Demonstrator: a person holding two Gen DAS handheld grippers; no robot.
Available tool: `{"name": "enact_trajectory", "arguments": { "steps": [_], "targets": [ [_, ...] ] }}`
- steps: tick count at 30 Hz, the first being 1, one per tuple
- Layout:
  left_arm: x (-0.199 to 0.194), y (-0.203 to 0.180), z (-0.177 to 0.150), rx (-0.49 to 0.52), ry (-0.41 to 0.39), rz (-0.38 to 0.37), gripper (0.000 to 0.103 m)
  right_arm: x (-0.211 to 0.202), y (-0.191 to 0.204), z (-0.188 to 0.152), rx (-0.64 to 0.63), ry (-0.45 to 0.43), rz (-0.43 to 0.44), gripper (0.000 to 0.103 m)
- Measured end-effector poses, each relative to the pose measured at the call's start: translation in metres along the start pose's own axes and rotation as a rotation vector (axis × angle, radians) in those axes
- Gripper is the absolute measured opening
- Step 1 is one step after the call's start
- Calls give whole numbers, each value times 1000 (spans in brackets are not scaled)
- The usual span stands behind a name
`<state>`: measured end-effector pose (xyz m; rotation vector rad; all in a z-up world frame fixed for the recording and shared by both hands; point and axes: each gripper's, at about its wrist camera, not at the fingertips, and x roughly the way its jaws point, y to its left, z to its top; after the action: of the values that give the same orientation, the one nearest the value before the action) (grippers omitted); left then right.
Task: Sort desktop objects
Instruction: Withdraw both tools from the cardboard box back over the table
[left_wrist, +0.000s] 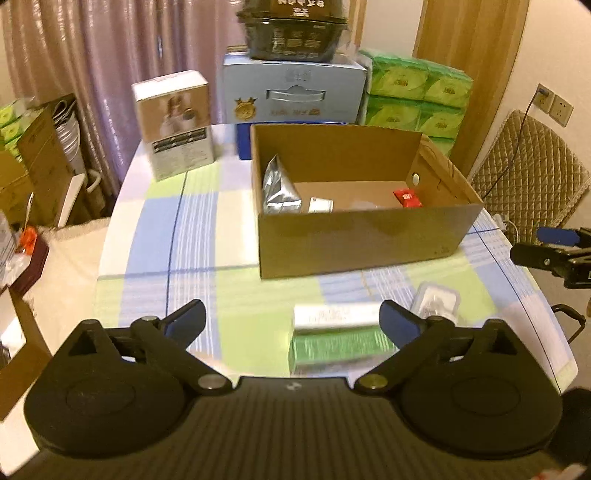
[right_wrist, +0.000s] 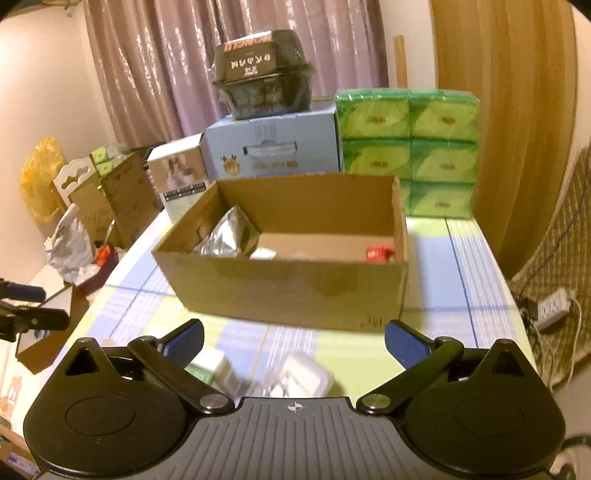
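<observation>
Step in hand: between picks, by the look of it; both tools empty and hanging short of the open cardboard box (left_wrist: 354, 243).
Left gripper (left_wrist: 291, 321): jaws spread wide, nothing between the pads; green-and-white carton (left_wrist: 340, 336) lying on the cloth just past the tips, nearer the right-hand finger (left_wrist: 397, 317).
Right gripper (right_wrist: 293, 341): jaws flung wide too, gripping nothing; clear plastic case (right_wrist: 299, 373) on the cloth low in its view, partly hidden by the tool body.
Still out on the table: carton and clear case side by side on the checked tablecloth (left_wrist: 207, 229), in front of the box's near wall, apart from it.
Already boxed: silver foil pouch (left_wrist: 277, 188) leaning in the left corner, small white packet (left_wrist: 320, 204) beside it, red packet (left_wrist: 407, 197) at the right end.
Progress: judged well along, two loose items left in sight.
Next move, likely: drop over the carton, straddle its narrow width, close, lift clear of the box rim, release inside.
Watch for: blurred frames, so exact contact hard to call; case looks slick and shallow, may slip from a loose pinch.
</observation>
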<state>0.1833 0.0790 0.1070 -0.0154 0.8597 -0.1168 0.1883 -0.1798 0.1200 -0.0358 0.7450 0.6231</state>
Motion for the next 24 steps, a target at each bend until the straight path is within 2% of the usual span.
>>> {"name": "enact_trajectory", "arguments": {
  "steps": [6,11,17,20,24],
  "targets": [
    [-23,-3,-43,4,-5,-7,101,-19,5,-33,50,14,2,101],
    [-30,-11,-77,17,-14,-29,102,-25,18,-63,8,25,-1,101],
    [-16,-5,-114,-41,20,-40,102,-12,28,-94,-25,60,6,101],
    [-7,-3,-125,-57,39,-26,102,0,29,-104,-15,96,17,101],
    [2,4,-130,-64,47,-9,102,9,34,-110,-44,99,24,101]
  ]
}}
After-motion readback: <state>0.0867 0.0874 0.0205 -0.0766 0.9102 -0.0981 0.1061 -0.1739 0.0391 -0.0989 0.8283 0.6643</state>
